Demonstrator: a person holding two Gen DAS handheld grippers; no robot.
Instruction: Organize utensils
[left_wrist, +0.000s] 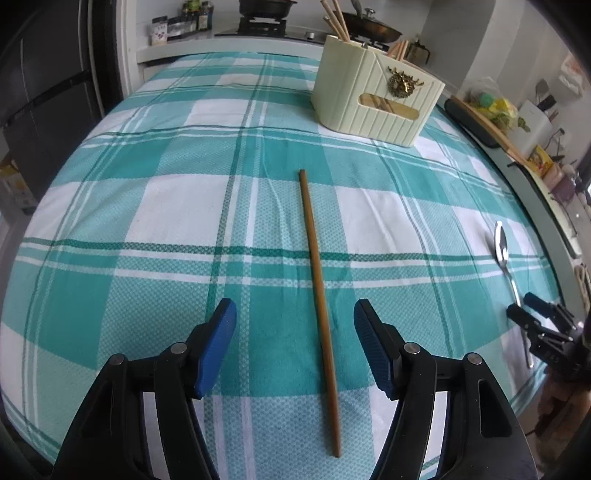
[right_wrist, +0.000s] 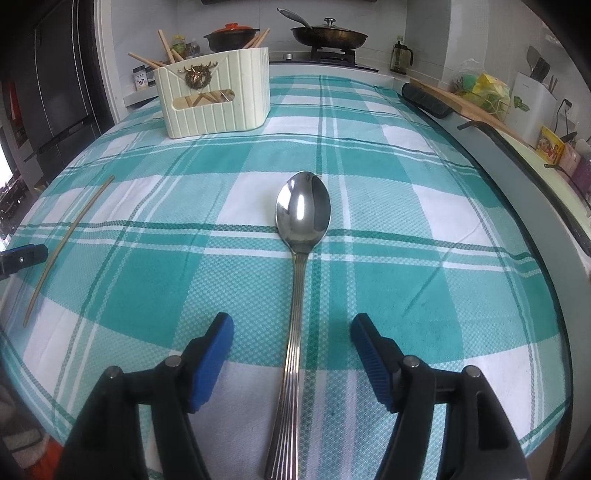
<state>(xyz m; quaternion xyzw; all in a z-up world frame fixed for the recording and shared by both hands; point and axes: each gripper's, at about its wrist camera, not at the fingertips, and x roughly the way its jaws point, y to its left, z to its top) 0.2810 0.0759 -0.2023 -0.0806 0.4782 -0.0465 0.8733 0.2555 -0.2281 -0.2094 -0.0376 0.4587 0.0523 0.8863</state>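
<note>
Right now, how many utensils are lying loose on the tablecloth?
2: a chopstick between the left gripper's open fingers, and a spoon between the right gripper's. More chopsticks stand in the holder.

A home kitchen — gas stove (right_wrist: 334, 53) with lidded pan (right_wrist: 328, 35) and clay pot (right_wrist: 231, 35), spice jars (left_wrist: 181, 24), checked tablecloth (right_wrist: 184, 277) — seen in daylight.

The right hand-held gripper (right_wrist: 291, 332) stands with jaws apart over a steel spoon (right_wrist: 297, 288) lying bowl-up on the checked cloth (right_wrist: 406, 236) of the tabletop. The pads are clear of the handle. A cream utensil holder (right_wrist: 218, 107) stands far left; one chopstick (right_wrist: 66, 243) lies near the left edge.
</note>
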